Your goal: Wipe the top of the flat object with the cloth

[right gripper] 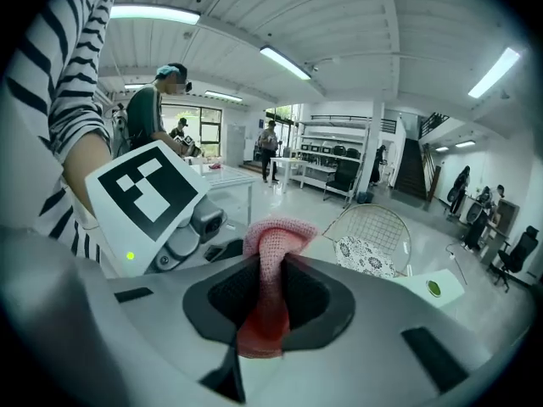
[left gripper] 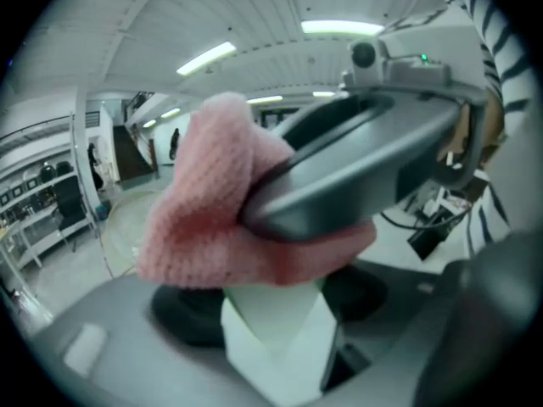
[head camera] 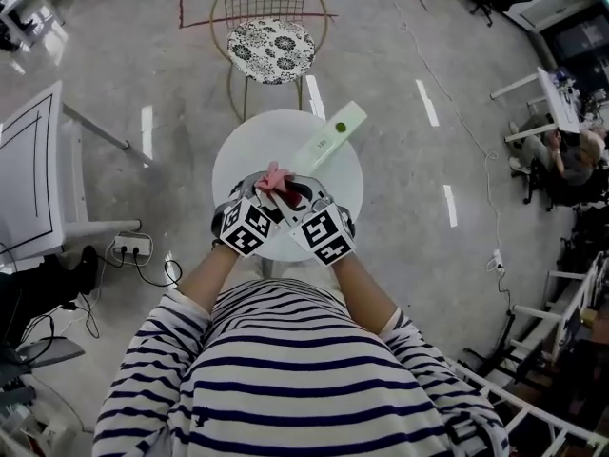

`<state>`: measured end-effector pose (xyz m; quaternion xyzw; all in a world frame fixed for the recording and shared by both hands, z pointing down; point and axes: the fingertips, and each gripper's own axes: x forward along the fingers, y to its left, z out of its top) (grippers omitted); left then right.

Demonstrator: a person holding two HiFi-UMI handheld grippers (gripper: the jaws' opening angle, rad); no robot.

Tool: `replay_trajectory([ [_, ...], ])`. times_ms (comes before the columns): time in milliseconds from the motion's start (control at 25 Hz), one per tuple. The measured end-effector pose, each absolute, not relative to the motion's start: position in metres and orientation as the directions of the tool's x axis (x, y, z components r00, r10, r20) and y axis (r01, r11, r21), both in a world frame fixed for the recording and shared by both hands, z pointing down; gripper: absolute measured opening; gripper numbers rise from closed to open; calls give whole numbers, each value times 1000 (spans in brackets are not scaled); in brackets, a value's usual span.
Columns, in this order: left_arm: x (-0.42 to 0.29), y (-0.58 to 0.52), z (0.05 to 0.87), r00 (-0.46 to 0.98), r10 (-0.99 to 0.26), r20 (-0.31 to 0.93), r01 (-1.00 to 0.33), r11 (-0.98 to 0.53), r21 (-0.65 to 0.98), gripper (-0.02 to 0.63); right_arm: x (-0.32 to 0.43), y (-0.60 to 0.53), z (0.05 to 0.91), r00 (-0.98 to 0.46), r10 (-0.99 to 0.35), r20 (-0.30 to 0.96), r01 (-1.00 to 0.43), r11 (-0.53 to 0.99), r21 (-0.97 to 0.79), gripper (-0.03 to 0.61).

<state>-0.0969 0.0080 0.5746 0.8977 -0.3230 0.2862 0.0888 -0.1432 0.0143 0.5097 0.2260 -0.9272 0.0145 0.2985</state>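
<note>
A long pale-green and white flat object [head camera: 328,138] lies on the round white table [head camera: 238,155], running from the middle to the far right. Both grippers meet at its near end. My right gripper [head camera: 290,190] [right gripper: 267,299] is shut on a pink knitted cloth [head camera: 276,176] [right gripper: 276,244] that bunches above its jaws. In the left gripper view the cloth [left gripper: 208,210] hangs over the white end of the flat object [left gripper: 276,337]. That end sits tight between the dark pads of my left gripper [head camera: 255,187] [left gripper: 276,312].
A wire chair with a patterned cushion [head camera: 271,41] stands beyond the table. A white desk [head camera: 29,169] and a power strip [head camera: 131,247] with cables are on the left. A seated person [head camera: 566,155] is far right; others stand in the background [right gripper: 157,100].
</note>
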Motion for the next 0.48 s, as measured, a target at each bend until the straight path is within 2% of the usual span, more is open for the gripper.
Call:
replay_trajectory([
  [480,-97,8,575,600,-533,596,-662,-750,-5,321,-133,6,514,-752,-335,567,-287,942,176,57],
])
